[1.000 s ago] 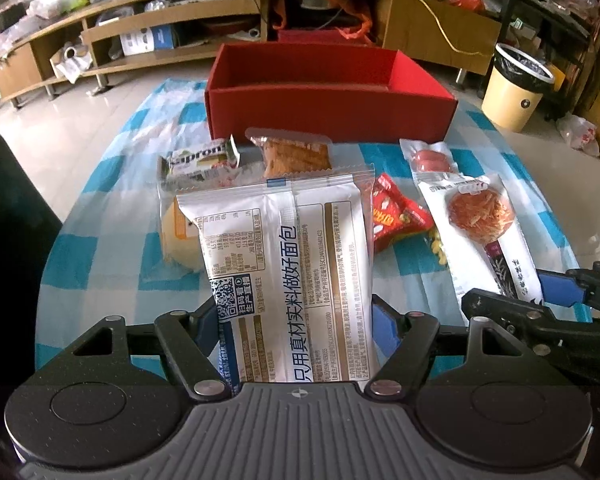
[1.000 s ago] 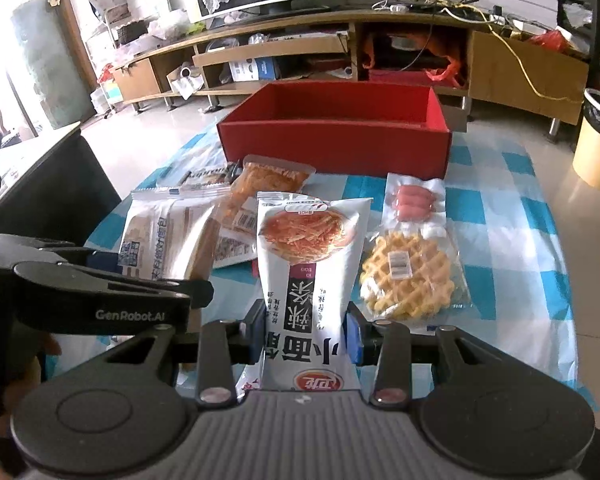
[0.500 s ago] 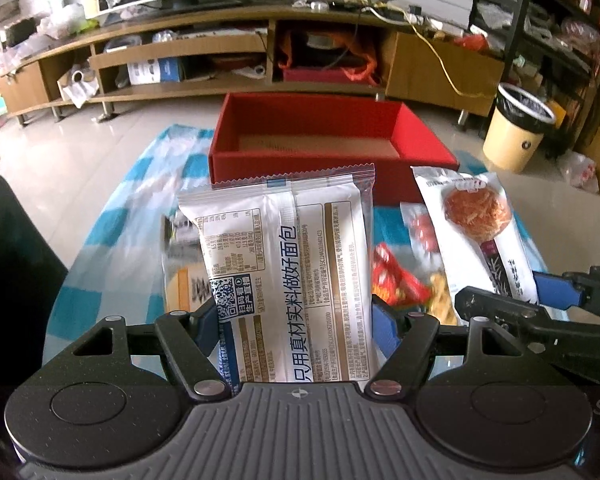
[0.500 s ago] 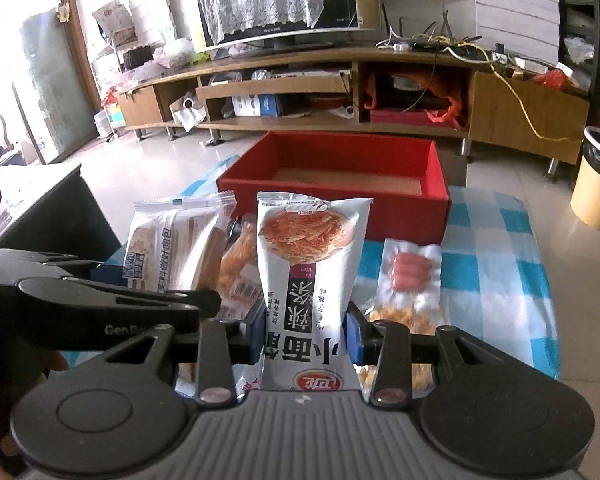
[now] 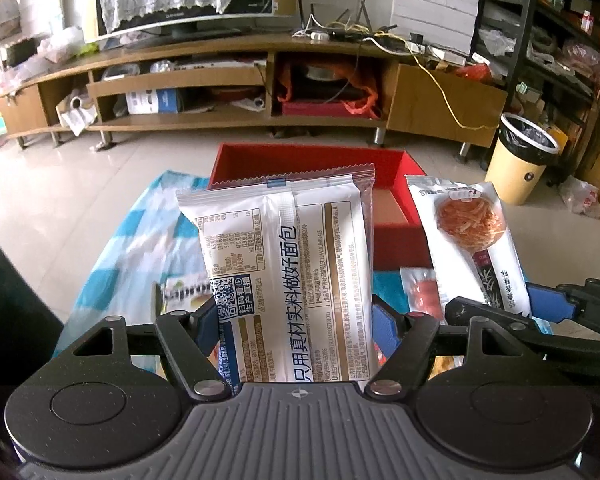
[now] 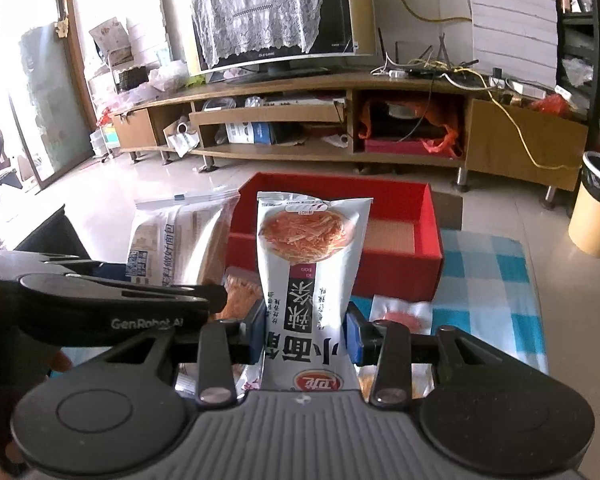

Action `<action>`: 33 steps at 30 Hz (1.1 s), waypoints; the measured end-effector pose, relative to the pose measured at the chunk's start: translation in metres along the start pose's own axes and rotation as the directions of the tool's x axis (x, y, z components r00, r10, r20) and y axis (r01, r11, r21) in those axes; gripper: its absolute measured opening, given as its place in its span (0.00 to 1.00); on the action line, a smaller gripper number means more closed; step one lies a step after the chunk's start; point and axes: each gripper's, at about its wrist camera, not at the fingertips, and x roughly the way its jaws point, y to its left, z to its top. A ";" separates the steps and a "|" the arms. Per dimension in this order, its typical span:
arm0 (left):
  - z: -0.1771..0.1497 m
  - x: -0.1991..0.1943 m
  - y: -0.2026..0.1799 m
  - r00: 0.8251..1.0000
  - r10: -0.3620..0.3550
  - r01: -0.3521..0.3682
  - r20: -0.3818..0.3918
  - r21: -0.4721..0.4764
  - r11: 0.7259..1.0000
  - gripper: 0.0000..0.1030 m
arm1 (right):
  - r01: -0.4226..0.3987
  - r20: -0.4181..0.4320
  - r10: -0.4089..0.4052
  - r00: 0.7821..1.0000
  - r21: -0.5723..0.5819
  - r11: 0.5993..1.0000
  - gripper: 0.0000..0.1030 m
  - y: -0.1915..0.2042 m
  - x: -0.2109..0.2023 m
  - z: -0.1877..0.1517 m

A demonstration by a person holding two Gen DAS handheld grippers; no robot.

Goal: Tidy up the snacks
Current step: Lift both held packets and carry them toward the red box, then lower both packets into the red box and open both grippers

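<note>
Both grippers are tilted downward toward the checked cloth [image 6: 496, 276], side by side, each carrying a packet clear of the table. The left gripper [image 5: 294, 320] pinches the bread packet [image 5: 284, 264] across its lower part, the blue pads pressing its two side edges; the packet stands with its long axis running away from the camera toward 12 o'clock, crimped seal farthest out, printed back facing up. The right gripper [image 6: 306, 332] has its jaws pressed in on the noodle snack pouch [image 6: 310, 264] — gripped near its bottom, long axis also toward 12 o'clock, top seal away from the camera, lettering upside down. In the left view the pouch sits at 3 o'clock of the bread packet; in the right view the bread packet is at 9 o'clock of the pouch. The red box [image 6: 428, 232] lies open beyond both packets at 12 o'clock — its floor bare where visible. A sausage packet [image 6: 400, 314] lies on the cloth below.
</note>
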 end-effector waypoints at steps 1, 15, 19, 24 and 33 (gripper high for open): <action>0.004 0.003 0.000 1.000 0.002 -0.002 0.002 0.001 1.000 0.75 | -0.001 0.002 0.001 1.000 0.005 1.000 0.35 -0.001 0.002 0.003; 0.076 0.072 -0.006 0.998 0.049 -0.050 0.046 0.023 0.998 0.75 | 0.027 0.049 -0.028 0.998 0.018 0.999 0.35 -0.039 0.075 0.070; 0.091 0.105 -0.005 0.997 0.066 -0.066 0.029 0.021 0.998 0.75 | 0.038 0.033 -0.039 0.999 0.023 0.999 0.35 -0.050 0.108 0.084; 0.099 0.141 -0.005 0.995 0.097 -0.097 0.010 0.035 0.995 0.75 | 0.053 0.000 -0.053 0.999 0.027 0.998 0.35 -0.063 0.149 0.094; 0.091 0.203 0.008 0.986 0.119 -0.119 -0.113 0.007 0.993 0.75 | 0.078 -0.108 -0.077 0.991 0.008 0.997 0.36 -0.076 0.218 0.089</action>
